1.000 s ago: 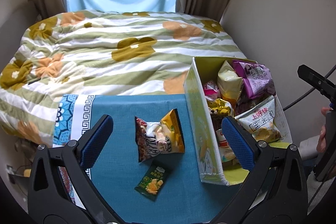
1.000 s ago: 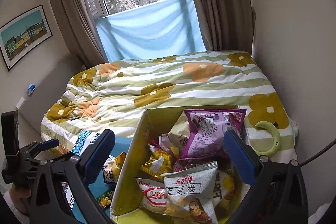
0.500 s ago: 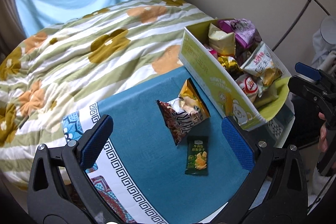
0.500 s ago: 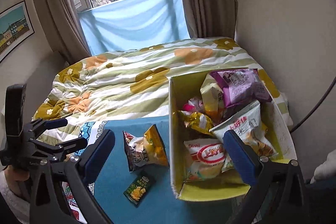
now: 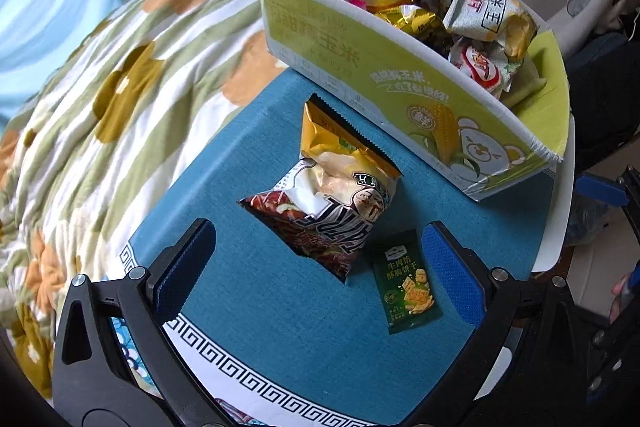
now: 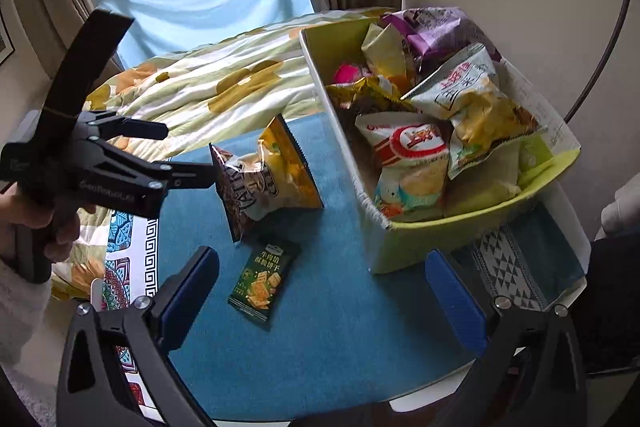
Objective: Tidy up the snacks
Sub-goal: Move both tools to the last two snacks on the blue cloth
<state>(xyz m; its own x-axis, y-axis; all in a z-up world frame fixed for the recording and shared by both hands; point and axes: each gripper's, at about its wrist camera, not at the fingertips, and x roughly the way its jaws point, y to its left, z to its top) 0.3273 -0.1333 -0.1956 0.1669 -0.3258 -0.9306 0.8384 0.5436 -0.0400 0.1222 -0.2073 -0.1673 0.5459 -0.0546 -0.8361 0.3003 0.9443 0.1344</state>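
Observation:
A gold, white and dark red chip bag lies on the blue tablecloth; it also shows in the right wrist view. A small green cracker packet lies beside it, also in the right wrist view. A green cardboard box full of snack bags stands to the right, also in the right wrist view. My left gripper is open above the chip bag and packet. My right gripper is open above the cloth, near the packet and the box's corner.
A floral striped quilt covers the bed behind the table. The left gripper and the hand holding it reach in from the left in the right wrist view. The white table edge runs along the right. Curtains and a window are behind.
Both grippers have dropped lower and closer to the table. The left view has swung right and down over the chip bag. Nothing on the table has moved.

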